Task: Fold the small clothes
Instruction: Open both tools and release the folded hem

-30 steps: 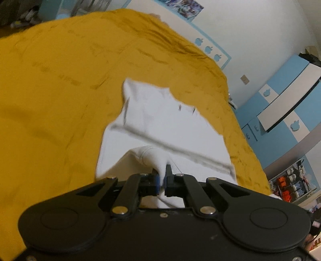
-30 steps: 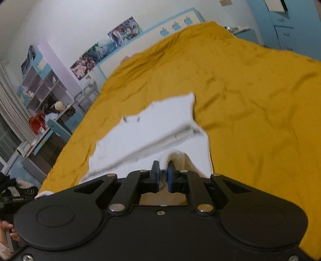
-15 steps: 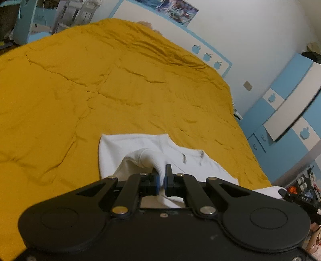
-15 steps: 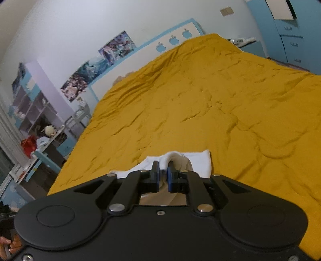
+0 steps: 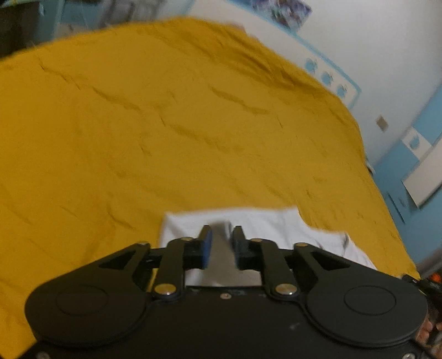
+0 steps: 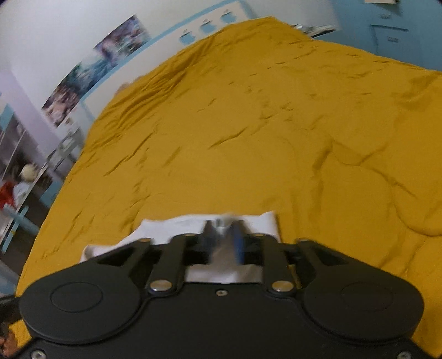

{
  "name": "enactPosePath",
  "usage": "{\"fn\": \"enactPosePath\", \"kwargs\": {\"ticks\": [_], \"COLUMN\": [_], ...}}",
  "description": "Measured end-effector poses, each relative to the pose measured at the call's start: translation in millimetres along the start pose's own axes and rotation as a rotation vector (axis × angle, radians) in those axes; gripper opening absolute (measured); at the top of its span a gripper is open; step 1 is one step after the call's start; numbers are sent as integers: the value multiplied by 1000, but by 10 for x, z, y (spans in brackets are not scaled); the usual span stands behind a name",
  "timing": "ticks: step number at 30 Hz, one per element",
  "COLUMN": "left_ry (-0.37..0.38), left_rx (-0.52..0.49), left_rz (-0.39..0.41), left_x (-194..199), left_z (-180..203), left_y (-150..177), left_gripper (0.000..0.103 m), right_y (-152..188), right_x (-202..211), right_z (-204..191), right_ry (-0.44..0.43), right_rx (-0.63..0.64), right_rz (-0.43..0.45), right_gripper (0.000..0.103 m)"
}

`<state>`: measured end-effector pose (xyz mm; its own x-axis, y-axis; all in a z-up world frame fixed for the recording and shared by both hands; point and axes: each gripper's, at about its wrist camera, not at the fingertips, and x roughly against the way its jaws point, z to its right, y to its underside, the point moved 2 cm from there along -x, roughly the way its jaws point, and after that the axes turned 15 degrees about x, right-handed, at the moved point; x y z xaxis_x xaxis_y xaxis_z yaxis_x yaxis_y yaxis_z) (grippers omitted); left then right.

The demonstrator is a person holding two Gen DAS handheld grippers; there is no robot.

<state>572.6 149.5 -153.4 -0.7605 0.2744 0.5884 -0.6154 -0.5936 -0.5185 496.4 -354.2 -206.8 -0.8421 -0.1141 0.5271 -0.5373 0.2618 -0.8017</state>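
A white garment [image 5: 276,221] lies folded flat near the front of the yellow bedspread [image 5: 165,124]. My left gripper [image 5: 221,230] hovers over its left part. Its jaws are opening, the blue pads stand apart, and the cloth lies loose between and under them. The right wrist view shows the same white garment [image 6: 171,229] on the bedspread [image 6: 276,124]. Over its right end my right gripper [image 6: 223,225] is blurred. Its jaws are opening too, with a ridge of cloth slack between the fingers.
The yellow bedspread stretches far ahead to a white-and-blue headboard [image 6: 210,24] on the wall. Blue cabinets [image 5: 408,171] stand past the bed's right side. Shelves with toys [image 6: 16,171] stand past its left side.
Both grippers carried the garment's far edge toward the near side, so it now lies folded and shorter. Both pairs of jaws, shut on cloth before, have come apart.
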Motion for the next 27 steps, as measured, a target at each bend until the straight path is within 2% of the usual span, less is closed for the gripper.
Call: {"fn": "enactPosePath", "kwargs": {"ticks": [1, 3, 7, 11, 18, 22, 25, 27], "left_ry": [11, 1, -49, -64, -150, -155, -159, -154], "left_rx": [-11, -63, -190, -283, -428, -457, -449, -428], "left_rz": [6, 11, 25, 1, -33, -52, -56, -57], "left_x": [71, 179, 261, 128, -433, -669, -742, -804], "left_z": [2, 31, 75, 101, 238, 273, 259, 227], "left_y": [-22, -27, 33, 129, 296, 363, 376, 357], "left_gripper": [22, 26, 46, 48, 52, 51, 40, 29], "right_y": [-10, -39, -77, -96, -93, -45, -17, 2], "right_x": [68, 205, 391, 369, 11, -163, -263, -329], "right_z": [-4, -57, -170, -167, -100, -119, -153, -171], "right_ry": [25, 33, -3, -21, -39, -41, -39, -30], "right_rx": [14, 78, 223, 325, 373, 388, 403, 420], "right_rz": [32, 62, 41, 17, -28, -46, -55, -65], "right_gripper": [48, 49, 50, 55, 55, 55, 55, 55]}}
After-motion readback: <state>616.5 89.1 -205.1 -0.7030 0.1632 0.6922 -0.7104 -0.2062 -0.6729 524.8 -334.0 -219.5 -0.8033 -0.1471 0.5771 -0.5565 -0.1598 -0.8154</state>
